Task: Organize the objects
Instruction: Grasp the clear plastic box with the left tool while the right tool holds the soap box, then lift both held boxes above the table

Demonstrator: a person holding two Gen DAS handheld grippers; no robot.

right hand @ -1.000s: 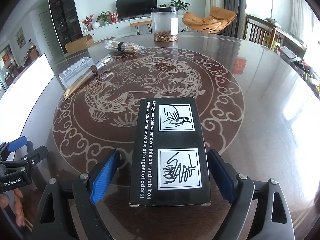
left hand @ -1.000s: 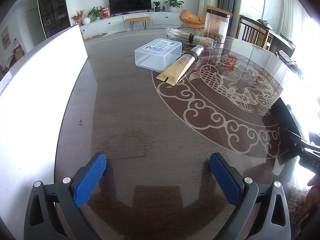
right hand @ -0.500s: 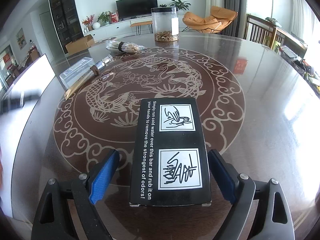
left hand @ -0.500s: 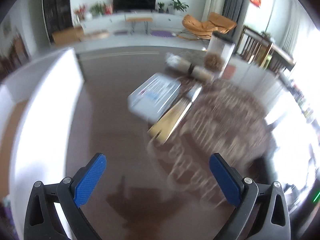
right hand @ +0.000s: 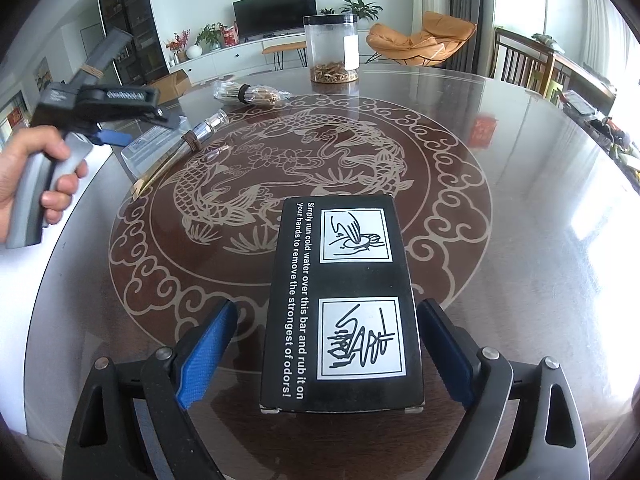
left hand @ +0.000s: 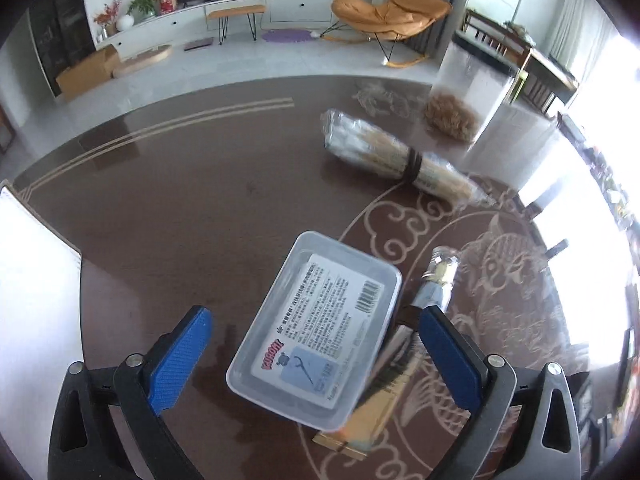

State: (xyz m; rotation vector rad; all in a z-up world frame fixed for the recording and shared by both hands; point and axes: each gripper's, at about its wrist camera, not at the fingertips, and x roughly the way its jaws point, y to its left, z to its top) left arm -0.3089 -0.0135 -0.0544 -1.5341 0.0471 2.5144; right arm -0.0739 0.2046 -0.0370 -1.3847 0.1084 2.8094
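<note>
Clear lidded plastic box, printed label on top, now lies between left gripper pads, jaws closing, not touching; earlier far ahead; right gripper apart around black box, unchanged.

A home living room. Beyond the round dark table, inlaid with a fish and cloud pattern, a flat television sits at twelve o'clock on a long white low cabinet with potted plants and flowers. An orange lounge chair stands at one o'clock, a dark glass-fronted display cabinet at ten o'clock, wooden dining chairs at two o'clock.
</note>
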